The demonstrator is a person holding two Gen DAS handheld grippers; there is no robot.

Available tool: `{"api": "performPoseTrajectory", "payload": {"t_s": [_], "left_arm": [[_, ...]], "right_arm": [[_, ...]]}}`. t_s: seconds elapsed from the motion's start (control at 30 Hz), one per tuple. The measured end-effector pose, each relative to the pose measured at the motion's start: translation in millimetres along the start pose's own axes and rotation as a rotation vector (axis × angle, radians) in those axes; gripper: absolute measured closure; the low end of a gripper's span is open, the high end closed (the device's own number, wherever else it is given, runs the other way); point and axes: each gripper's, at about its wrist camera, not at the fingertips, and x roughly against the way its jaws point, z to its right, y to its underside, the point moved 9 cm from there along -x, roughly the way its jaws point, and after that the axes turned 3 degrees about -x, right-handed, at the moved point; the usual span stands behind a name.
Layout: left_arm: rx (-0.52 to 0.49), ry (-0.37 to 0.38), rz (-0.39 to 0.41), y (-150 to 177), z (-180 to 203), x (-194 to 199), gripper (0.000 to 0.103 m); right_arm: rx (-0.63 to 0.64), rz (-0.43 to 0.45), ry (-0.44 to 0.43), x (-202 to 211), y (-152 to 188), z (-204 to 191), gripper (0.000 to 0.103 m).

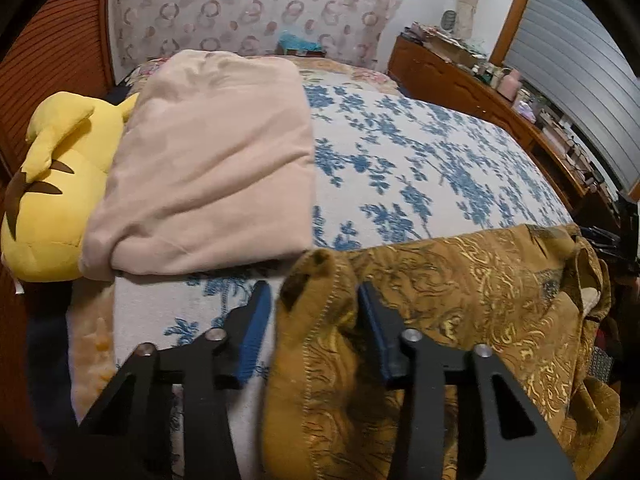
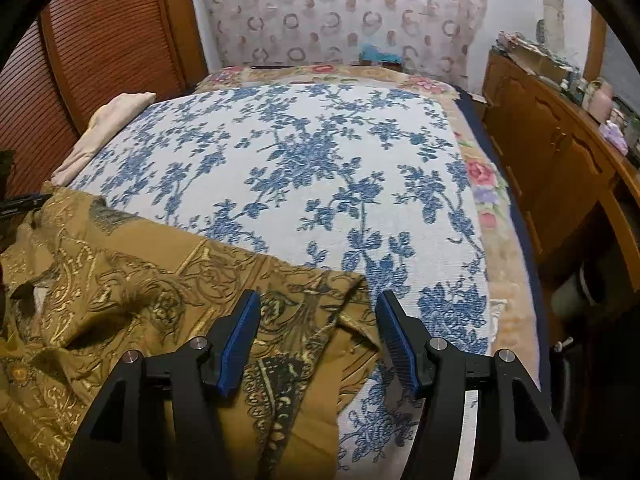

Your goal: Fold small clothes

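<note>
A mustard-gold garment [image 1: 460, 280] with a gold scroll pattern lies crumpled along the near edge of the bed. In the left wrist view my left gripper [image 1: 314, 285] is shut on a raised fold of its left end, which bulges up between the blue pads. The right wrist view shows the same garment [image 2: 120, 280] spread to the left and under the fingers. My right gripper [image 2: 318, 294] stands open over the garment's right corner, and its pads are clear of the cloth.
A blue-flowered white bedspread [image 2: 320, 160] covers the bed. A folded beige cloth [image 1: 208, 168] and a yellow plush toy [image 1: 56, 184] lie at the left. A cluttered wooden cabinet [image 2: 552, 152] runs along the right, and a slatted wooden panel [image 2: 100, 40] along the left.
</note>
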Motion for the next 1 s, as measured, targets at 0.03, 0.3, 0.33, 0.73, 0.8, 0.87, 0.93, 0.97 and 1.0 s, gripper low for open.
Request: {"api": "performPoseTrajectory", "payload": {"t_s": [0.03, 0.3, 0.33, 0.73, 0.8, 0.87, 0.93, 0.97, 1.0], "left_arm": [[-0.005, 0.000, -0.001, 0.8, 2.4, 0.0, 0.068], [-0.072, 0.039, 0.118, -9.0, 37.5, 46.0, 0.091], [-0.076, 0.052, 0.155, -13.9, 44.6, 61.7, 0.092], [-0.161, 0.114, 0.525, -70.0, 102.7, 235.4, 0.093], [-0.169, 0.110, 0.576, -79.4, 106.4, 259.7, 0.093], [-0.173, 0.110, 0.630, -93.1, 108.5, 288.0, 0.093], [-0.175, 0.097, 0.685, -109.8, 108.5, 316.7, 0.093], [-0.176, 0.088, 0.705, -116.6, 107.1, 327.2, 0.093], [-0.176, 0.084, 0.733, -125.0, 106.0, 341.8, 0.093]], "right_arm": [[0.004, -0.004, -0.012, 0.2, 0.4, -1.5, 0.041], [0.051, 0.008, -0.082, 11.8, 4.6, -17.9, 0.095], [0.047, 0.029, -0.084, 18.7, 3.2, -18.2, 0.096], [0.054, 0.457, -0.167, 227.0, -46.0, -47.4, 0.097], [0.065, 0.510, -0.174, 260.4, -54.2, -50.6, 0.097], [0.079, 0.562, -0.172, 296.3, -67.4, -53.9, 0.097], [0.114, 0.624, -0.154, 331.7, -86.5, -58.4, 0.097], [0.130, 0.649, -0.147, 346.2, -95.7, -60.8, 0.097], [0.144, 0.672, -0.140, 359.8, -104.5, -63.0, 0.097]]}}
